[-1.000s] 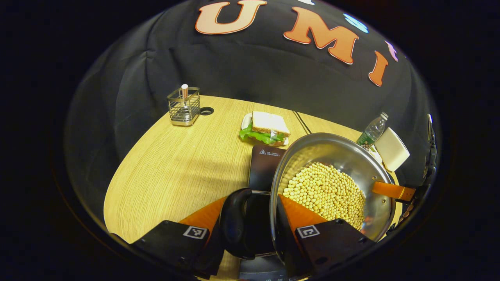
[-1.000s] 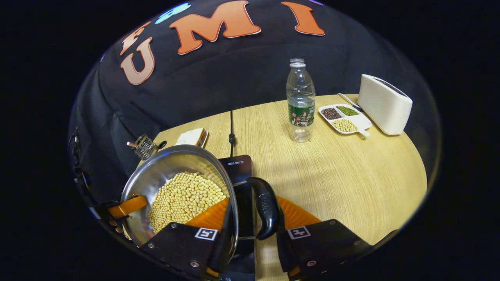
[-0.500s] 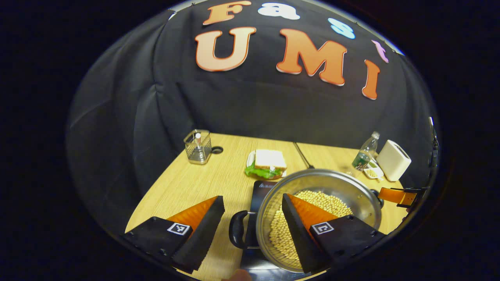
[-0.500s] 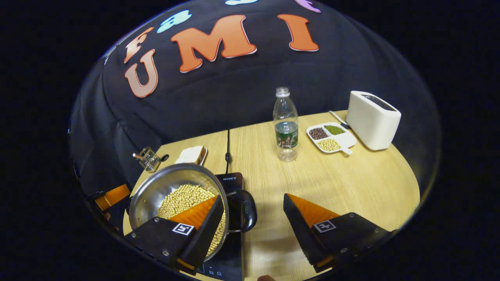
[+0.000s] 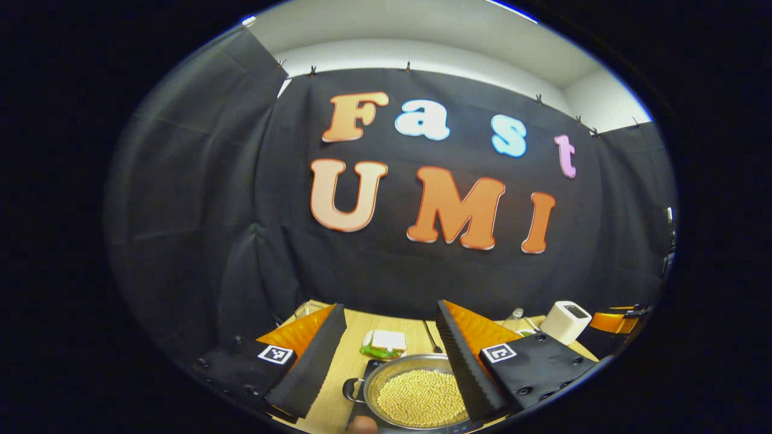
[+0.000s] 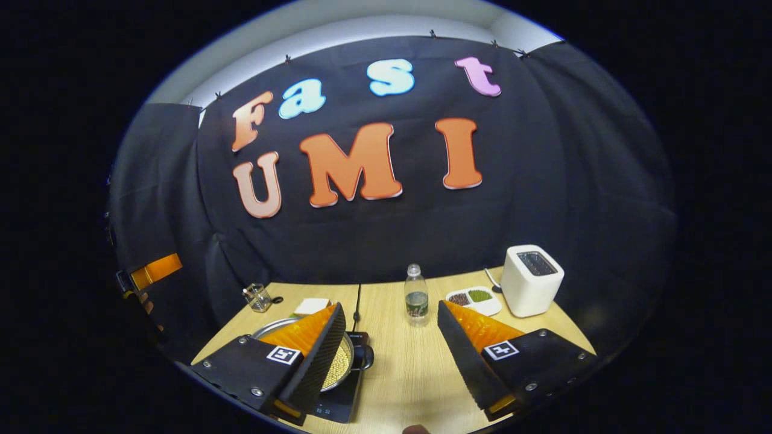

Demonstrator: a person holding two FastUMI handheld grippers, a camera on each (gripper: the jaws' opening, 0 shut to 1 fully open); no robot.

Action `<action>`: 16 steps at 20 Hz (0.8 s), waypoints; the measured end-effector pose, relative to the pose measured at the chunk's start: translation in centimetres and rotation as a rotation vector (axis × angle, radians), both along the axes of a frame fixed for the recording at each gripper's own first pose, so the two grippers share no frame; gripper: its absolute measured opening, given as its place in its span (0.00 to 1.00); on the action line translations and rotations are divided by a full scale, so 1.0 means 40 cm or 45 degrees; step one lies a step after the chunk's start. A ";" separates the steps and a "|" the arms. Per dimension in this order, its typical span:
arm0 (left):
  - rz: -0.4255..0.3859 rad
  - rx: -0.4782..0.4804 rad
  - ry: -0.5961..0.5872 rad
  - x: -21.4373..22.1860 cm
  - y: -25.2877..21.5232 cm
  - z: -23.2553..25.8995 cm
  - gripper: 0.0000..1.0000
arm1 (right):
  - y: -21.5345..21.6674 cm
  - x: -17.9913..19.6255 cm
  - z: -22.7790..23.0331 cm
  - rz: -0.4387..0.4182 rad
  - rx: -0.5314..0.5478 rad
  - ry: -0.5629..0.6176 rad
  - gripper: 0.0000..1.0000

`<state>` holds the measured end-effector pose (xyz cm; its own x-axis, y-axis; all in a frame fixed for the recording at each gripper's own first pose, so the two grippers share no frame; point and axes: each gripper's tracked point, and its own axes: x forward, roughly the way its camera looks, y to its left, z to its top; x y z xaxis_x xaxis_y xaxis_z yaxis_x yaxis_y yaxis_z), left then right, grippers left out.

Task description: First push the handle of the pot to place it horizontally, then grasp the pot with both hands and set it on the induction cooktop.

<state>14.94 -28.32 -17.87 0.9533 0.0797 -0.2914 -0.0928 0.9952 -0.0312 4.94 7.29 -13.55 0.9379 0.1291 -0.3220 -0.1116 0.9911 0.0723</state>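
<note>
A steel pot full of pale beans sits on the black induction cooktop, its black side handle pointing left. My left gripper hangs open high above and behind it, holding nothing. In the right gripper view the pot is half hidden behind my own left finger, its other black handle sticking out over the cooktop. My right gripper is open too, well above the table and apart from the pot. The left gripper's orange finger shows at the far left.
On the wooden table stand a water bottle, a white toaster, a divided dish of beans, a sandwich and a wire utensil holder. A black cable runs back from the cooktop.
Both grippers let go of the pot's handles, opened, and pulled up and back. The pot stays on the cooktop and now looks small and far below.
</note>
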 end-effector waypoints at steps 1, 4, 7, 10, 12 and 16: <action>0.013 0.019 -0.066 -0.001 0.008 0.052 0.99 | -0.018 -0.009 0.043 0.000 -0.008 -0.047 0.95; -0.014 0.032 -0.165 -0.022 0.004 0.172 0.99 | -0.066 -0.032 0.145 -0.032 -0.049 -0.157 0.95; -0.099 -0.060 -0.154 -0.055 -0.054 0.205 0.99 | -0.120 -0.053 0.211 -0.080 -0.103 -0.235 0.95; -0.112 -0.100 -0.198 -0.072 -0.052 0.252 0.99 | -0.178 -0.065 0.244 -0.155 -0.176 -0.296 0.95; -0.118 -0.109 -0.220 -0.067 -0.054 0.260 0.99 | -0.183 -0.074 0.258 -0.176 -0.164 -0.315 1.00; -0.124 -0.107 -0.209 -0.071 -0.058 0.257 0.96 | -0.205 -0.087 0.264 -0.189 -0.157 -0.326 0.95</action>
